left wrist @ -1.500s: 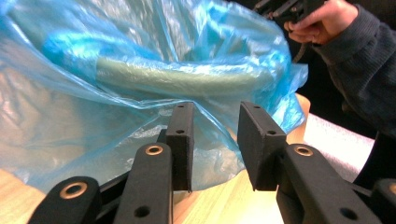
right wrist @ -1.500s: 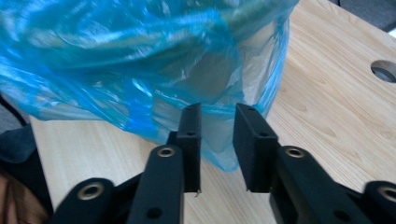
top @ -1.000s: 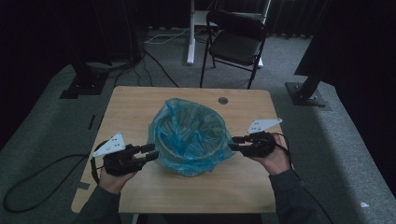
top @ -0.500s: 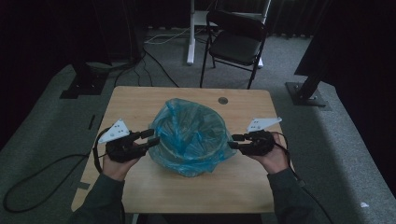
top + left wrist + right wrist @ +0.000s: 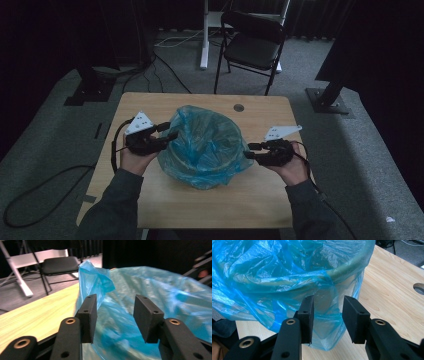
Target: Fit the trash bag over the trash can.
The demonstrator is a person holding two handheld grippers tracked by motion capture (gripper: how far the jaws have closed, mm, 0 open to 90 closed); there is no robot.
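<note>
On table (image 5: 260, 195), both grippers, left (image 5: 172, 131) and right (image 5: 248, 150), flank blue bag (image 5: 205, 145); jaws just widening, gripping nothing.

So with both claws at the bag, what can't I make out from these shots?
- Bottom of the round bin: the crumpled blue plastic bag hides it in the high view.
- Bin's wall, left claw view: bag covers it.
- Bag's far rim, right claw view: cut off by the top edge.

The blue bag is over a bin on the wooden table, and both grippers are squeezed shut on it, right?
Not quite. The blue bag does line a bin on the wooden table, but both gripper views show the left gripper and right gripper open, not squeezing.
</note>
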